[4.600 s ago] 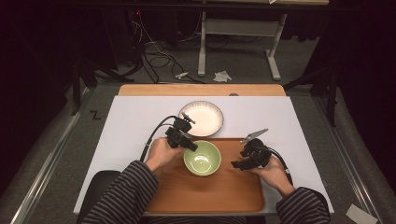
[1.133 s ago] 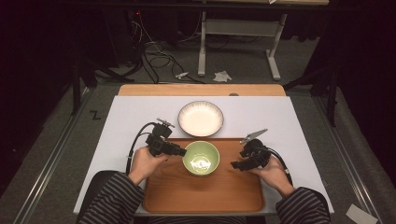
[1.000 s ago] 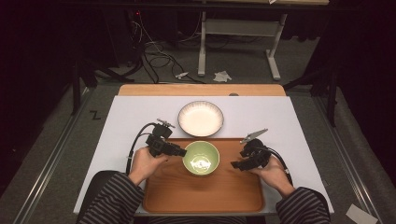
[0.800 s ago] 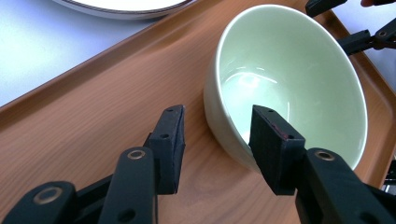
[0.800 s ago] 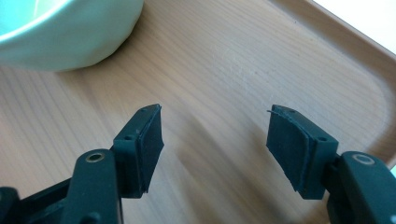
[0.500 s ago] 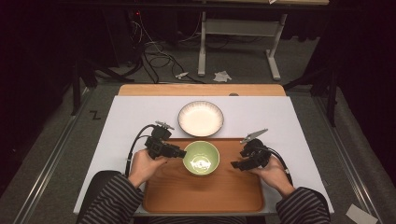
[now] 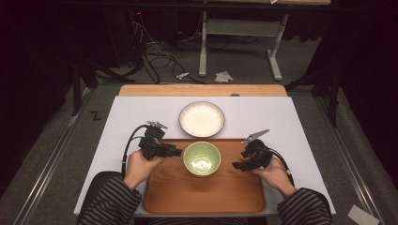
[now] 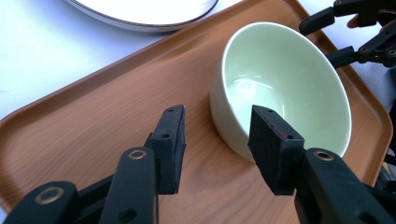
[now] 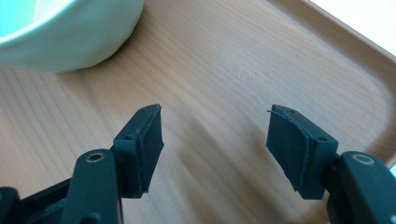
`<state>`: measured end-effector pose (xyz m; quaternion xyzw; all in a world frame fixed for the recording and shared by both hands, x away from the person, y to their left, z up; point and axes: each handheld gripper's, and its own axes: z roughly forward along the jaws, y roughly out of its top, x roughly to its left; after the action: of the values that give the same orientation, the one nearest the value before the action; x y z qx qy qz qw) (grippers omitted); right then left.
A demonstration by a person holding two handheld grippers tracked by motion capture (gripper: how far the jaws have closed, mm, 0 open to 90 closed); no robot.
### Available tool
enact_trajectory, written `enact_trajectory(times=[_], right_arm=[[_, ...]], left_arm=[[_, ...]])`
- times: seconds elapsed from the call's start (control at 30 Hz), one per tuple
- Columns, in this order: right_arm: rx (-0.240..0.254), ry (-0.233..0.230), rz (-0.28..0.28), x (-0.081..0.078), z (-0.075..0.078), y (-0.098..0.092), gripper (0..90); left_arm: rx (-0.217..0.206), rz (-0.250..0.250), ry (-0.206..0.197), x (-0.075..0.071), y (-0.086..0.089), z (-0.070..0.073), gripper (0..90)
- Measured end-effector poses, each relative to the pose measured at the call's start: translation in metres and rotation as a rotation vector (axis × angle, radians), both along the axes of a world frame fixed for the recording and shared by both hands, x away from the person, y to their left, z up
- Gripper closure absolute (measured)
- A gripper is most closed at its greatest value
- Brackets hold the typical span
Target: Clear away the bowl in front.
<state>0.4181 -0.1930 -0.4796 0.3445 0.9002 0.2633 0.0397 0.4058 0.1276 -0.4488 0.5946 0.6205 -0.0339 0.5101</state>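
Sitting on the far half of a wooden tray (image 7: 202, 194), a pale green bowl (image 7: 202, 158) stands upright and empty between the two hand-held tools. The left tongs (image 7: 177, 152) point rightward at the bowl from its left side, their tips just beside its wall; in the left gripper view the left tongs (image 8: 215, 140) stand spread, with nothing between the pads, and the bowl (image 8: 285, 88) lies just past them, the right-hand pad lined up in front of its near wall, though whether it touches the wall cannot be told from here. The same view shows the tray (image 8: 84, 126) running under the jaws and, at the top edge, the rim of a white plate (image 8: 144, 11). The right tongs (image 7: 236, 166) point leftward toward the bowl from its right side, near it but apart, low over the tray. In the right gripper view the right tongs (image 9: 215, 135) are spread wide with only bare wood grain between the pads, and the bowl's underside (image 9: 70, 32) sits at the upper left, clear of both pads. The white plate (image 7: 202, 119) rests on the white surface (image 7: 291, 122) just beyond the tray's far edge, directly behind the bowl. Each tool is held in a hand (image 7: 138, 166) coming out of a striped sleeve (image 7: 112, 206) at the near edge.
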Motion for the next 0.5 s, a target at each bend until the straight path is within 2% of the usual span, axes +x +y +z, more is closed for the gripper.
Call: enact_trajectory(times=[0.17, 0.27, 0.43, 0.5], right_arm=[[-0.002, 0.002, -0.004, 0.0, 0.0, 0.0, 37.6], [-0.002, 0.002, 0.0, 0.0, 0.0, 0.0, 37.6], [-0.003, 0.001, 0.0, 0.0, 0.0, 0.0, 37.6], [-0.003, 0.002, -0.003, 0.0, 0.0, 0.0, 37.6]], left_arm=[[0.011, 0.032, 0.003, 0.005, 0.004, -0.003, 56.2], [0.053, 0.057, -0.016, 0.009, 0.007, -0.008, 56.4], [0.058, 0.071, -0.008, 0.012, 0.007, -0.013, 56.3], [0.075, 0.08, -0.003, 0.014, 0.006, -0.017, 56.2]])
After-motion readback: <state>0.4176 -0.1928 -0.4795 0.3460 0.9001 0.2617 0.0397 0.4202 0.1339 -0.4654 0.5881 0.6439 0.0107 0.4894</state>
